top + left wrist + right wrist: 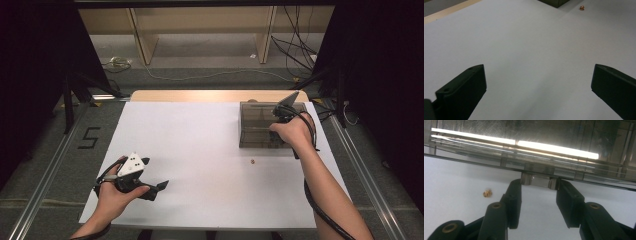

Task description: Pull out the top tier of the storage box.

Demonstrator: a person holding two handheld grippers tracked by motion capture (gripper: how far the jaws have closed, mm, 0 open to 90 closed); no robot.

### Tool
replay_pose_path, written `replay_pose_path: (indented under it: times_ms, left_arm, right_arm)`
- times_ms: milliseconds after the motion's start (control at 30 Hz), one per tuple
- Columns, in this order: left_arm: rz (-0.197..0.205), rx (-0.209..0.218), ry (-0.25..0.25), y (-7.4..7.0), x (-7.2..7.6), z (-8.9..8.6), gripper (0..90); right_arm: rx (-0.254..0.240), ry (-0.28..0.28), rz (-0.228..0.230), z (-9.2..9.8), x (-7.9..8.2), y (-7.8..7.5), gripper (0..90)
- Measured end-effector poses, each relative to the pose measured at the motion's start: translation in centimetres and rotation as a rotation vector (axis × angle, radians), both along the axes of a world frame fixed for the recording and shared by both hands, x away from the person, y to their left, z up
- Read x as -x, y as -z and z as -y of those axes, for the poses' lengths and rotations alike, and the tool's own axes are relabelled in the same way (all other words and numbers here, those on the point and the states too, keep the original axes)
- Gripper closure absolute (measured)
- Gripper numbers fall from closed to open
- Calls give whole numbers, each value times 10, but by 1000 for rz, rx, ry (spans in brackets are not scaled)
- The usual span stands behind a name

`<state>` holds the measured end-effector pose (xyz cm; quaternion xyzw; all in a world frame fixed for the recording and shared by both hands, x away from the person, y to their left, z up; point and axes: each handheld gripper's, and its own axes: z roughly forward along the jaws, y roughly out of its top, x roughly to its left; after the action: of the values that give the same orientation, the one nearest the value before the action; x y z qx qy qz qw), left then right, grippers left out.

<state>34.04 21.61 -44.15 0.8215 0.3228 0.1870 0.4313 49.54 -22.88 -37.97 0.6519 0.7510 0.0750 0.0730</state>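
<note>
The right gripper [539,185] has its jaws closed on the small tab [538,180] at the front edge of the smoky clear box [260,125], which sits at the far right of the white table [200,150]. The left gripper [150,187] rests near the front left with its jaws wide and nothing between them. To work the tab well, I would keep the grip centred and move it straight and slowly, minding the tiny copper-coloured piece [252,161] lying loose just in front of the box.
</note>
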Motion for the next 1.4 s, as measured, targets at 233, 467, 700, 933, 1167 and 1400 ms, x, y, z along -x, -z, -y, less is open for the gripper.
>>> replay_pose_path:
  times_ms: [233, 467, 700, 933, 1167, 1400]
  left_arm:
    - [-1, -2, 1, 0, 0, 0, 0]
    - [11, 1, -1, 0, 0, 0, 0]
    - [8, -1, -1, 0, 0, 1, 0]
    - [9, -3, -1, 0, 0, 0, 0]
    - [10, -2, -2, 0, 0, 0, 0]
    - [17, -1, -2, 0, 0, 0, 0]
  right_arm:
    - [-6, -3, 0, 1, 3, 0, 570]
    - [-10, -3, 2, 1, 7, 0, 571]
    - [-16, -2, 0, 2, 10, 0, 570]
    - [-18, 4, -5, 2, 13, 0, 571]
    - [-20, 2, -3, 2, 16, 0, 571]
    - [-18, -2, -4, 2, 19, 0, 570]
